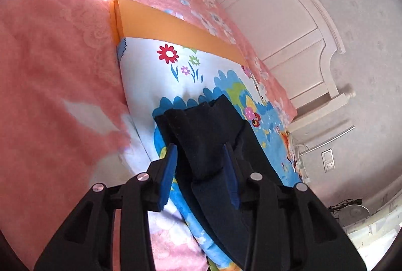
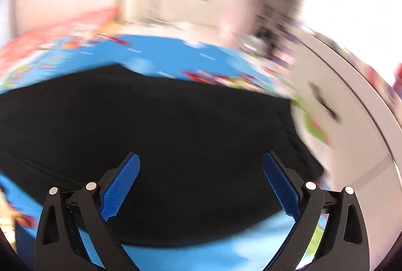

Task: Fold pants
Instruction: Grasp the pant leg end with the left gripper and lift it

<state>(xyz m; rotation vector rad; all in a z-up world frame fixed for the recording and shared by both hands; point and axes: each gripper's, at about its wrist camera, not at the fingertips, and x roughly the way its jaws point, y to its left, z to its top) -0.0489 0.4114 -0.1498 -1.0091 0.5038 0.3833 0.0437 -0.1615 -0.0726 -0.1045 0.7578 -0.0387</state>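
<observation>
In the left wrist view, a bunched end of the black pants (image 1: 201,120) runs between the blue pads of my left gripper (image 1: 200,145), which is shut on it. The cloth sticks out past the fingertips over a cartoon-print bed sheet (image 1: 155,77). The right wrist view is blurred. There the pants (image 2: 176,107) lie spread as a wide black patch on the blue sheet (image 2: 155,52). My right gripper (image 2: 201,155) hovers over them, its jaws wide open with nothing gripped between its pads (image 2: 120,185).
A pink fleece blanket (image 1: 50,70) covers the bed left of the sheet's orange band (image 1: 176,24). A white bed board (image 1: 289,27), a wall socket (image 1: 329,160) and a fan (image 1: 351,213) lie to the right. A white panel (image 2: 339,120) borders the bed.
</observation>
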